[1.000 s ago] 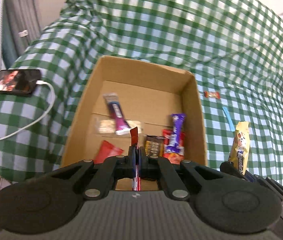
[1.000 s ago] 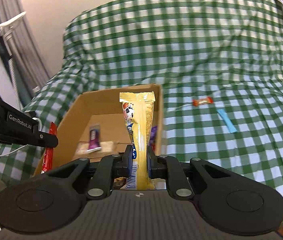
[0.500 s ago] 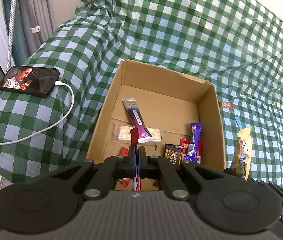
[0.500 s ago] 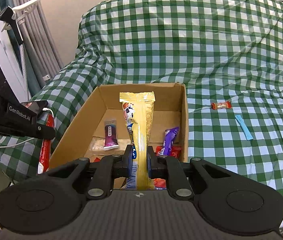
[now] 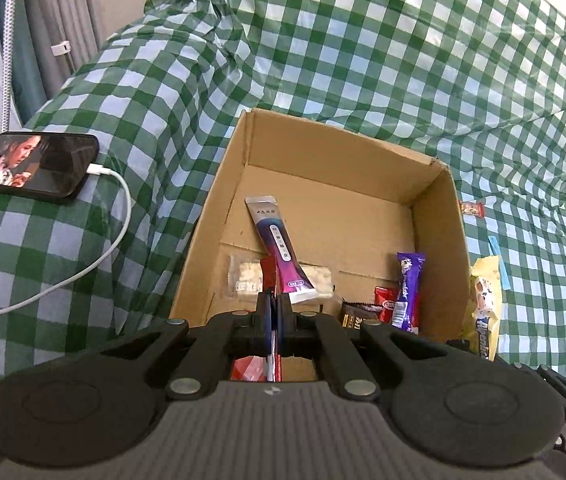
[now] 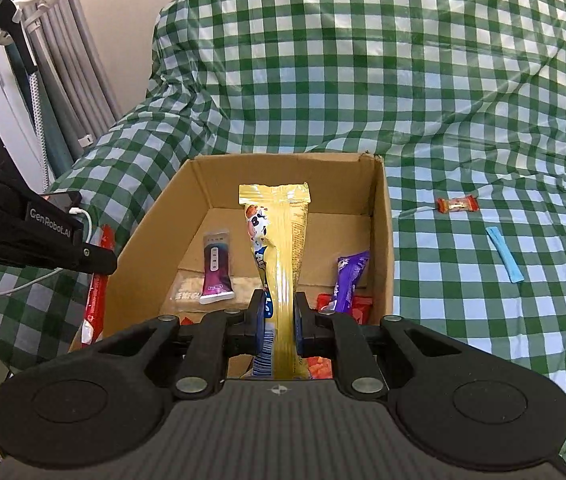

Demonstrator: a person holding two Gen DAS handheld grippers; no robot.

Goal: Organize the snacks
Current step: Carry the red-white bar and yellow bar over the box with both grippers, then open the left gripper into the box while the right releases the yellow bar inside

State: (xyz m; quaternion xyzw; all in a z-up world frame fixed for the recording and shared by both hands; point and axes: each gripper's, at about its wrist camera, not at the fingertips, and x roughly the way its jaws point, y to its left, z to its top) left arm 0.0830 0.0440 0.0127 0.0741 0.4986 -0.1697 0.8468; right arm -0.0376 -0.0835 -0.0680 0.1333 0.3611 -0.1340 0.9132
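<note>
Both grippers clamp snacks above the open brown cardboard box (image 6: pixel 381 240): the left gripper (image 5: pixel 273 312) pinches a thin glossy red packet (image 5: pixel 269 276), the right gripper (image 6: pixel 279 316) a long crinkled gold foil wrapper (image 6: pixel 279 240). Inside lie a purple-pink sachet (image 5: pixel 279 252) and a purple bar (image 5: pixel 407 292). Green-checked cloth (image 6: pixel 363 80) surrounds the box.

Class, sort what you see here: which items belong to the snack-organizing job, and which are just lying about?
Belongs to the job:
cardboard box
yellow snack pack in right gripper
red snack stick in left gripper
orange candy
blue stick

Just lying about:
phone
white cable
</note>
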